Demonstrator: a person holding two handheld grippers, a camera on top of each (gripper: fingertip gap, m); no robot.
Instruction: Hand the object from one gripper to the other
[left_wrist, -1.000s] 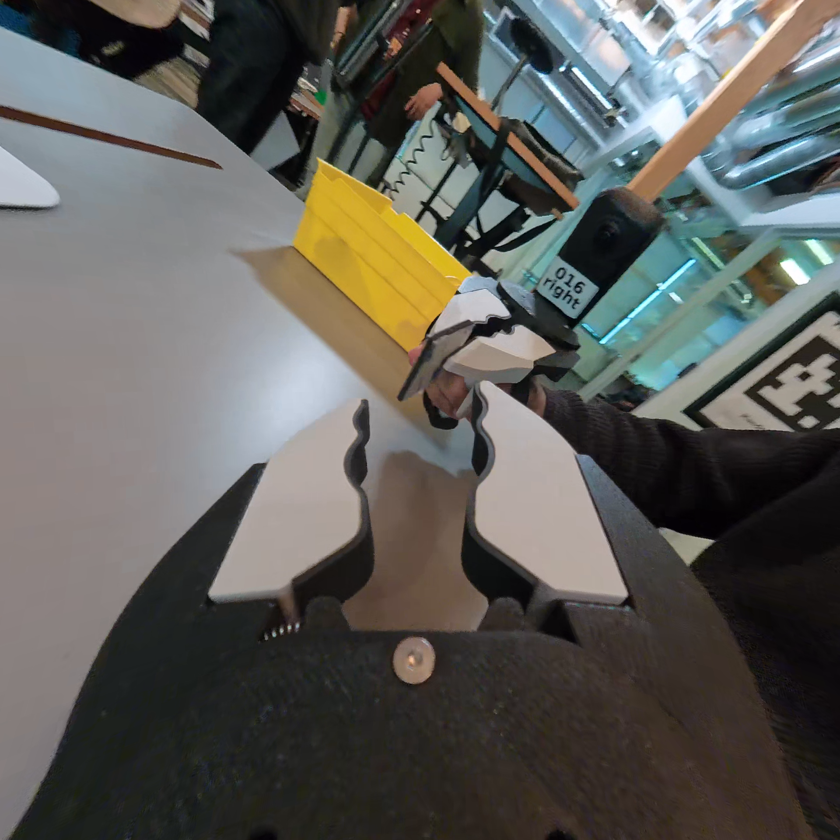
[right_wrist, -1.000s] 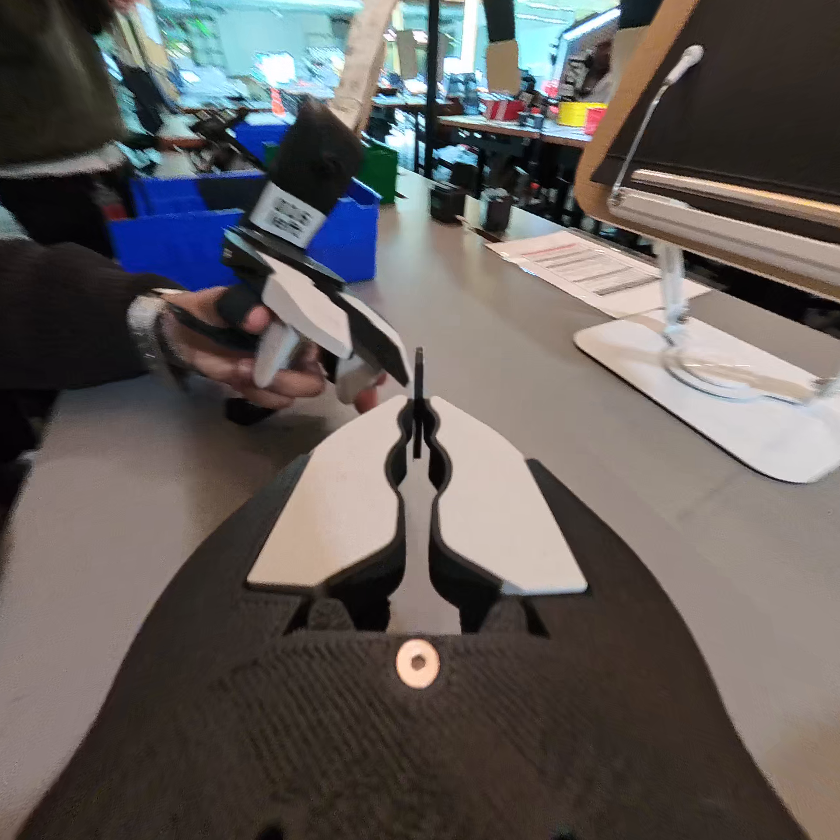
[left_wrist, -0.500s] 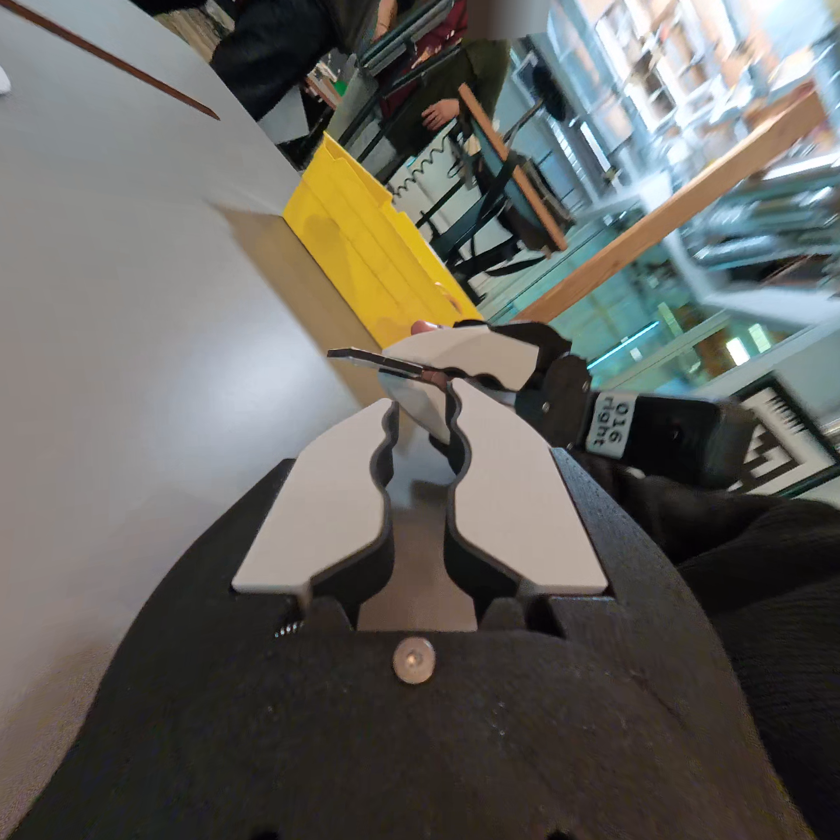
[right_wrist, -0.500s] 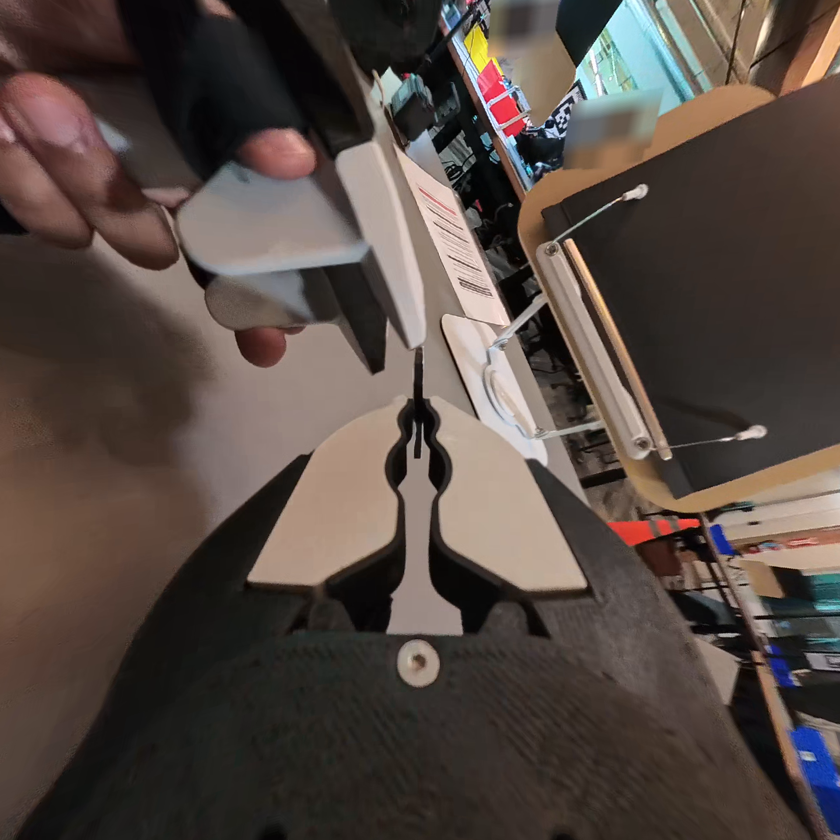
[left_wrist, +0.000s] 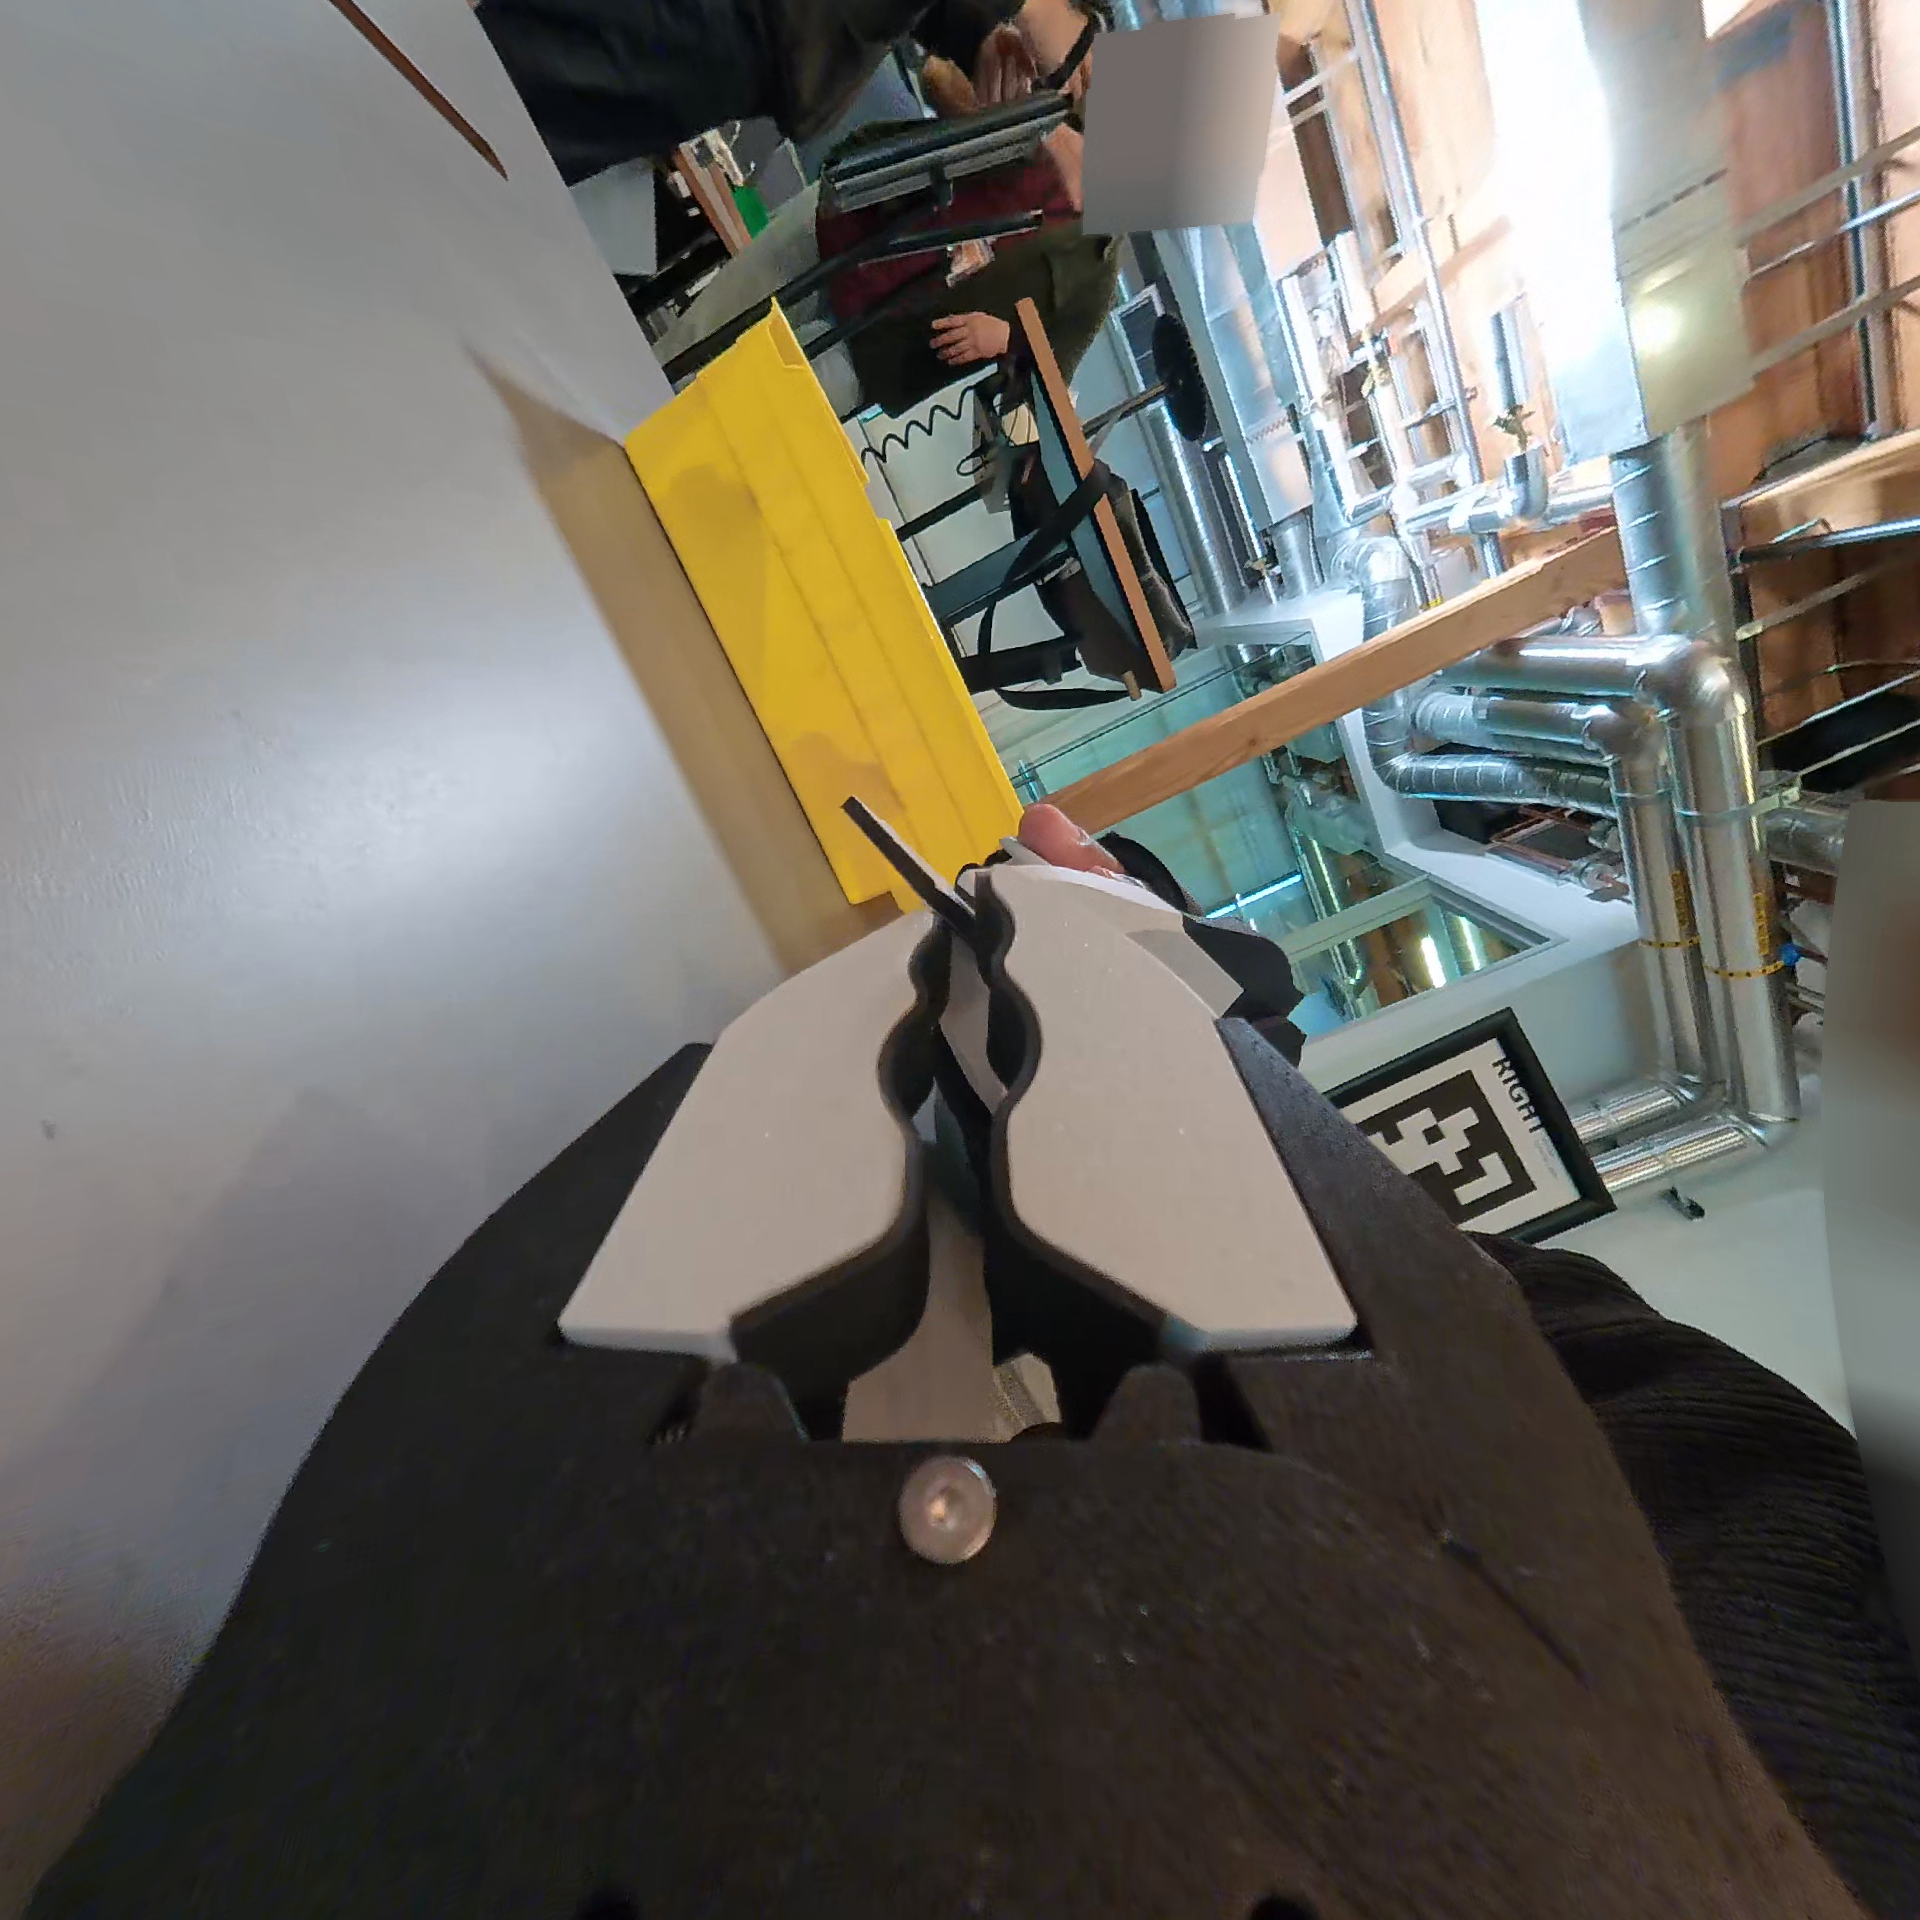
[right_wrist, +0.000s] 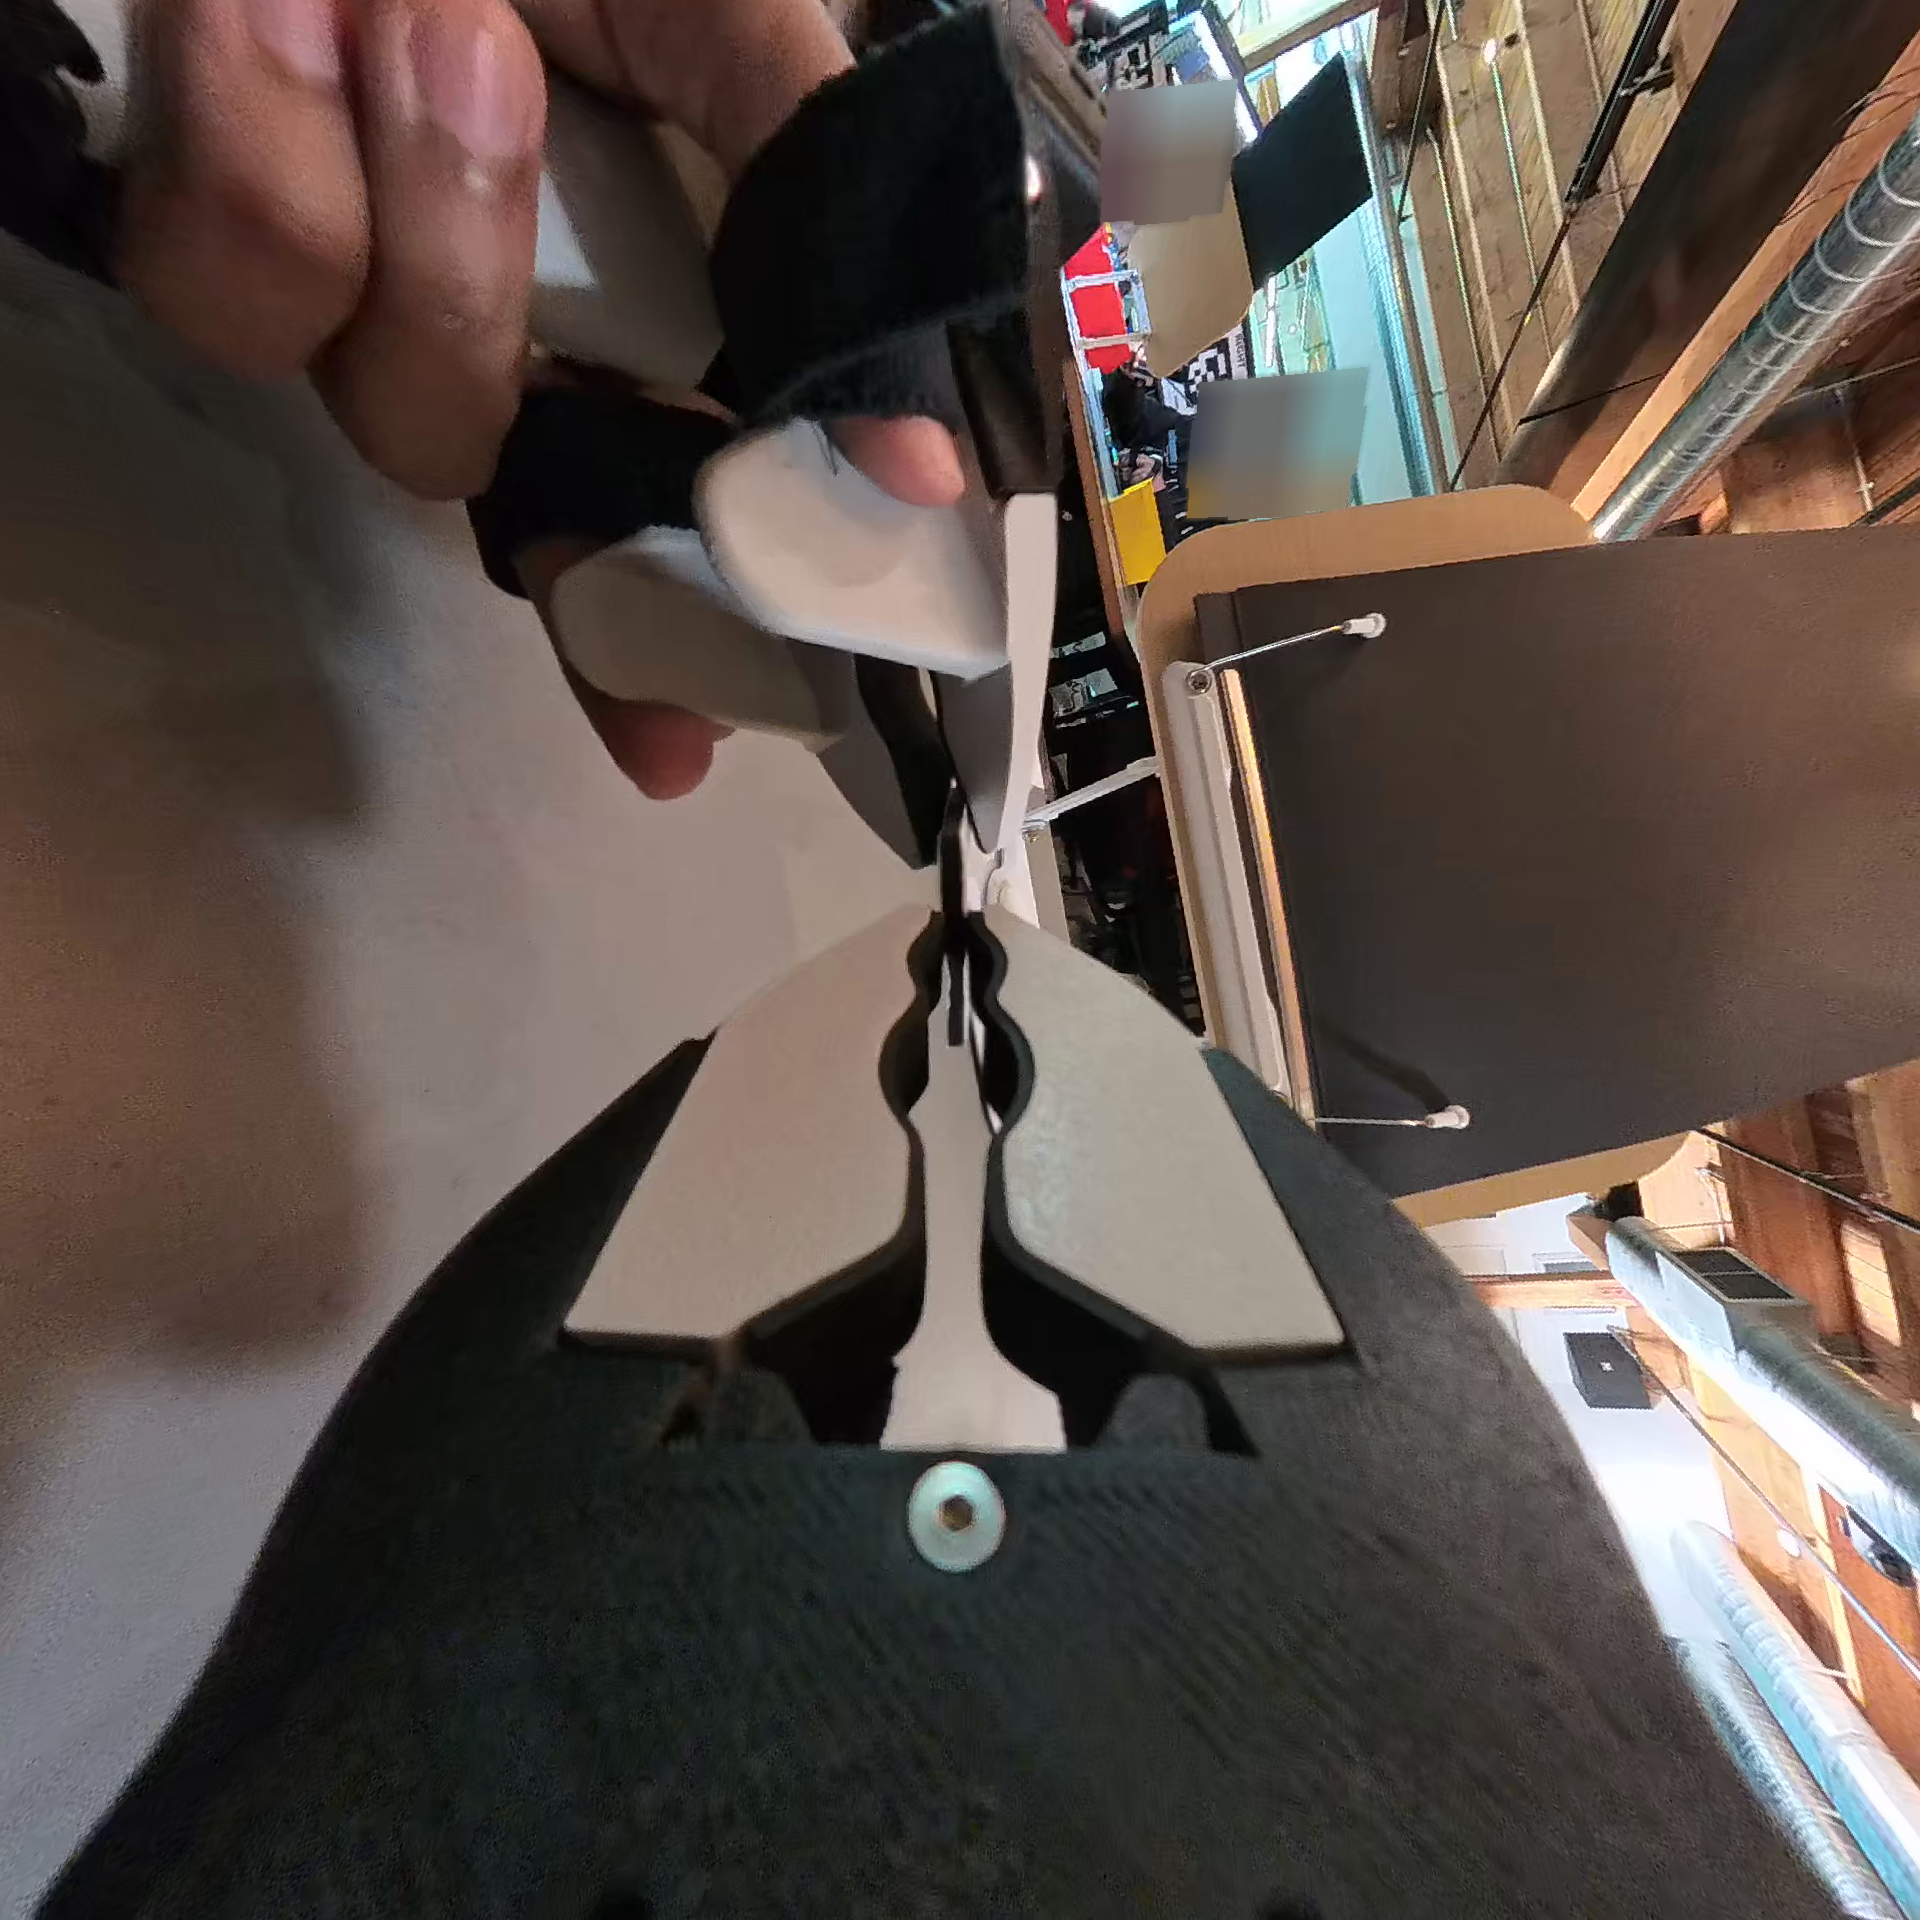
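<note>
Black thin flat piece (right_wrist: 950, 935) sits edge-on between both tips; my right gripper (right_wrist: 956, 925) is clamped on it and my left gripper (left_wrist: 961, 930) has closed on it too. Under me I see a pale grey worktop (left_wrist: 260, 623) with a yellow bin (left_wrist: 821, 644) at its edge; pipes (left_wrist: 1621, 727) and timber beams (left_wrist: 1351, 686) beyond

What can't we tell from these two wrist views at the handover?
- Thin black object: seen edge-on in both views, so shape unclear.
- Left gripper: fingers hide any clamp on it.
- Right gripper: left view shows little; the left one covers it.
- Table: blurred.
</note>
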